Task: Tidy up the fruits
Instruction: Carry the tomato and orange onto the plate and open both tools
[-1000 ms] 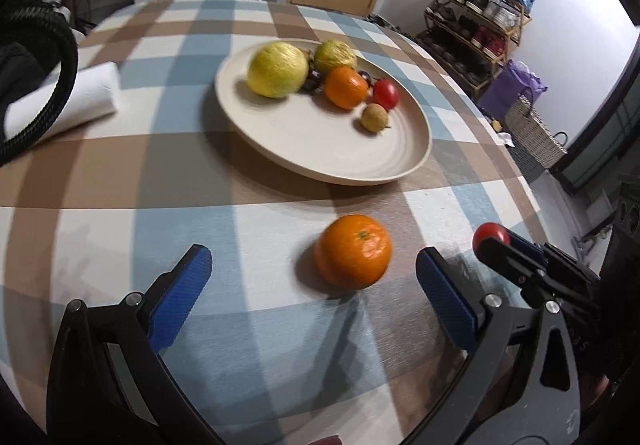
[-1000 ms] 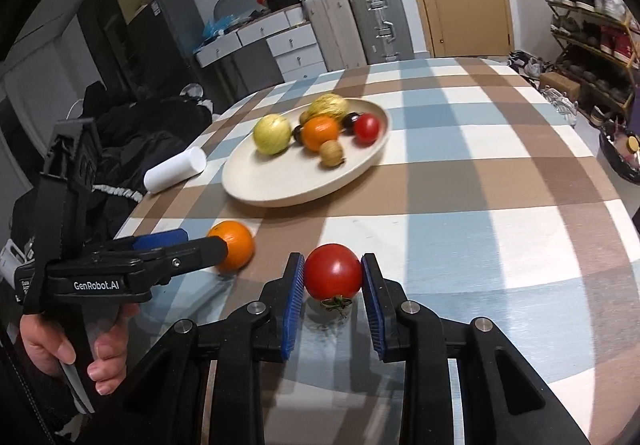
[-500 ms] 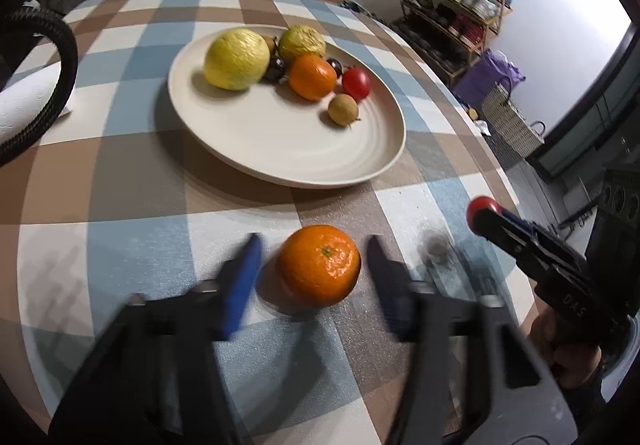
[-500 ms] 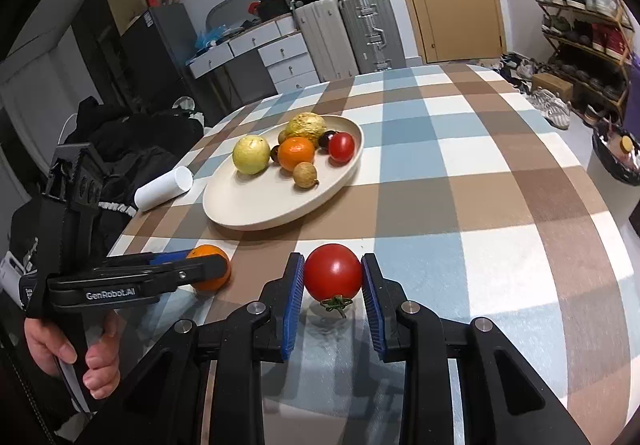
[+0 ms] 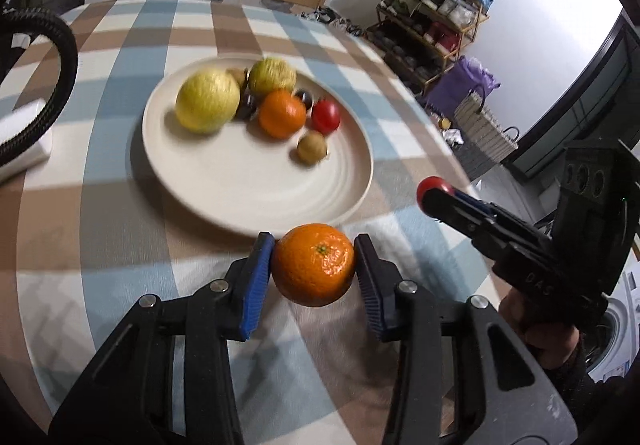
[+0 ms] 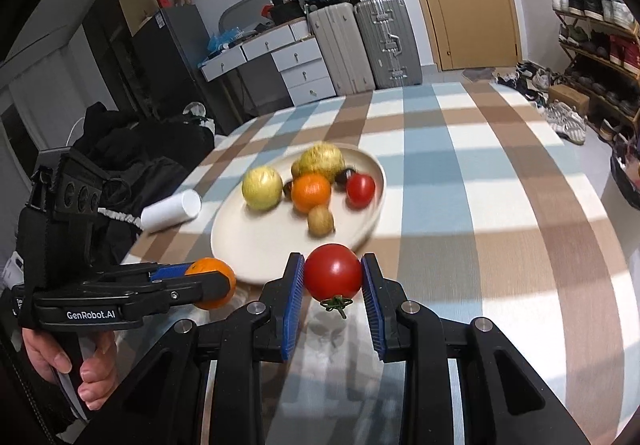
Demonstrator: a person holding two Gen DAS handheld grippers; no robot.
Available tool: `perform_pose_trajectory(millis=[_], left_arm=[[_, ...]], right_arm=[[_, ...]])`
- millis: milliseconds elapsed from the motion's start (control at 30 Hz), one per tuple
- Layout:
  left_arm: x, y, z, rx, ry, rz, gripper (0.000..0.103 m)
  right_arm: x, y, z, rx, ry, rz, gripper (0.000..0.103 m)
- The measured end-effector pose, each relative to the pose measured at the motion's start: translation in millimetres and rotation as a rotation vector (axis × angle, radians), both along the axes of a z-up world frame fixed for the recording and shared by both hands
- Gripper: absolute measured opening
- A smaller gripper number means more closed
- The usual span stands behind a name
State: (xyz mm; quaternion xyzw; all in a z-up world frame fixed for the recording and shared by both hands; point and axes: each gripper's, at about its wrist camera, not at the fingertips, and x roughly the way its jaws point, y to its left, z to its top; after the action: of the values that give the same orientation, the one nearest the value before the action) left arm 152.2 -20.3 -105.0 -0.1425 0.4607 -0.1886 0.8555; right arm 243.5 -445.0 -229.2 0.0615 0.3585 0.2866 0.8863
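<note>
My left gripper (image 5: 314, 265) is shut on an orange (image 5: 313, 264), held above the checked tablecloth just short of the cream plate (image 5: 256, 185). The same orange (image 6: 212, 281) shows in the right wrist view inside the left gripper (image 6: 192, 281). My right gripper (image 6: 333, 273) is shut on a red tomato (image 6: 333, 271), stem down, lifted near the plate (image 6: 248, 245) rim. In the left wrist view the right gripper (image 5: 436, 193) holds the tomato (image 5: 430, 187) to the right of the plate. The plate carries two yellow-green fruits, an orange, a small tomato, a brown fruit and dark ones.
A white roll (image 6: 172, 211) lies on the table left of the plate, with dark bags (image 6: 132, 149) beyond it. Suitcases (image 6: 360, 45) and drawers stand at the back, a shoe rack (image 5: 436, 17) to the right. A black hose (image 5: 60, 57) crosses the left wrist view.
My left gripper closed on the orange and lifted it toward the plate. My right gripper rose and carried the tomato closer to the plate rim.
</note>
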Motion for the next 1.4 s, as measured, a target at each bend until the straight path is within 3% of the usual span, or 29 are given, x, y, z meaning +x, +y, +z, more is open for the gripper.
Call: perform_pose_trajectory(millis=[433, 933, 1400], left_arm=[[65, 9, 28, 0.026, -0.052, 0.03, 0.038], [97, -6, -9, 0.049, -0.004, 0.008, 0.038], [103, -11, -15, 0.05, -0.003, 0.003, 0.039]], right_arm=[[59, 23, 28, 0.05, -0.04, 0.043, 0.029], [98, 32, -11, 0.041, 0.061, 0.044, 0.029], [102, 36, -24, 0.029, 0.096, 0.044, 0.029]])
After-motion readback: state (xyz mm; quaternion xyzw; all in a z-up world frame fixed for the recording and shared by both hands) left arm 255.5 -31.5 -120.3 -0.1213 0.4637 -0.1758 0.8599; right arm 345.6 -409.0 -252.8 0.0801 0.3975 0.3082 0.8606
